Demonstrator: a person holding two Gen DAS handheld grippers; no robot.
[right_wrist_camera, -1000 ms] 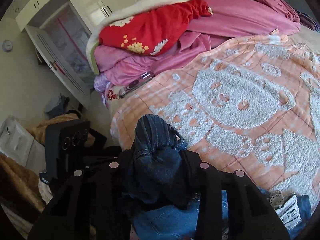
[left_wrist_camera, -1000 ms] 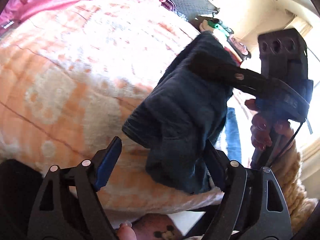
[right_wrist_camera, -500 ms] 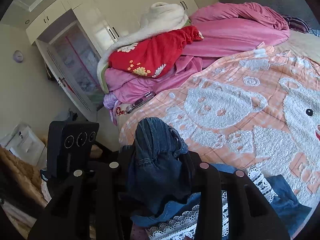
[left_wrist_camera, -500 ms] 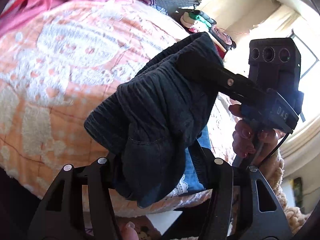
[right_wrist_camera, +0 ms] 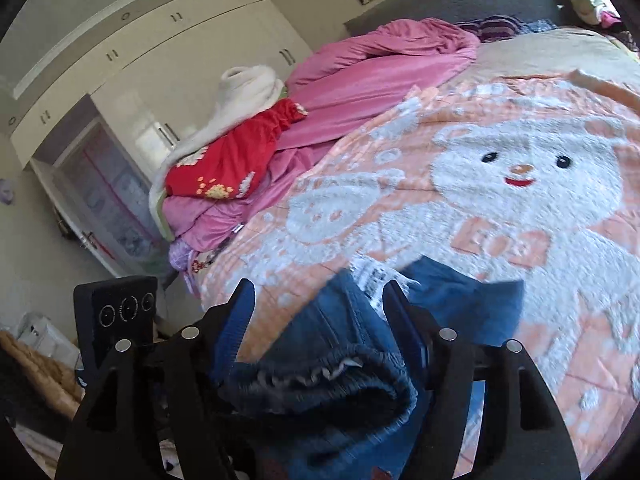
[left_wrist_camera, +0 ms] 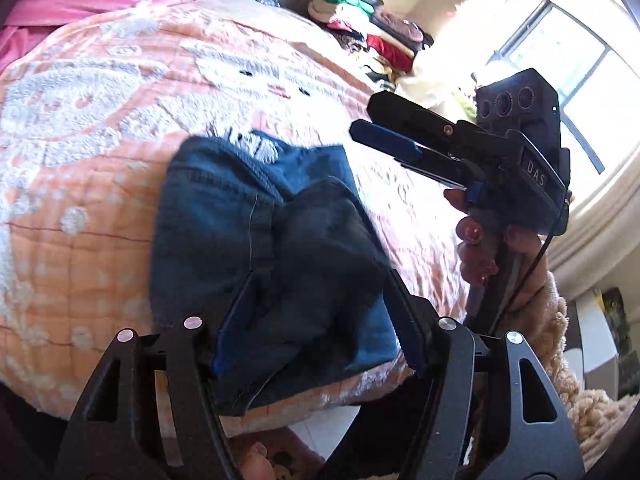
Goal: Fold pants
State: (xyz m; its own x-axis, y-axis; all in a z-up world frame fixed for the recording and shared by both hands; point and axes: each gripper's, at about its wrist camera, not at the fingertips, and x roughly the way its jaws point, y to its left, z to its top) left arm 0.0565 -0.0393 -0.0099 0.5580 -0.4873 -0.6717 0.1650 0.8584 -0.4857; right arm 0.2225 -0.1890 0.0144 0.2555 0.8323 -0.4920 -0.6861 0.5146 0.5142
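Observation:
The dark blue denim pants (left_wrist_camera: 248,232) lie bunched on the orange bear-print blanket (left_wrist_camera: 88,128) near the bed's front edge. My left gripper (left_wrist_camera: 320,320) is open, its jaws standing on either side of the dark folded bulk of the pants. My right gripper (right_wrist_camera: 316,312) is open over the elastic waistband (right_wrist_camera: 320,384), which lies between its jaws. In the left wrist view the right gripper (left_wrist_camera: 384,136) hovers just right of the pants. White lace trim (right_wrist_camera: 372,276) shows at the far edge of the pants.
A pile of pink bedding (right_wrist_camera: 360,80) with a red flowered cloth (right_wrist_camera: 236,160) and a white garment (right_wrist_camera: 248,80) lies at the head of the bed. White wardrobes (right_wrist_camera: 160,40) stand behind. Stacked clothes (left_wrist_camera: 372,28) sit beyond the bed's far side, by a bright window (left_wrist_camera: 568,56).
The pants went from held up in the air to lying on the blanket. Both grippers have opened and let go of the cloth.

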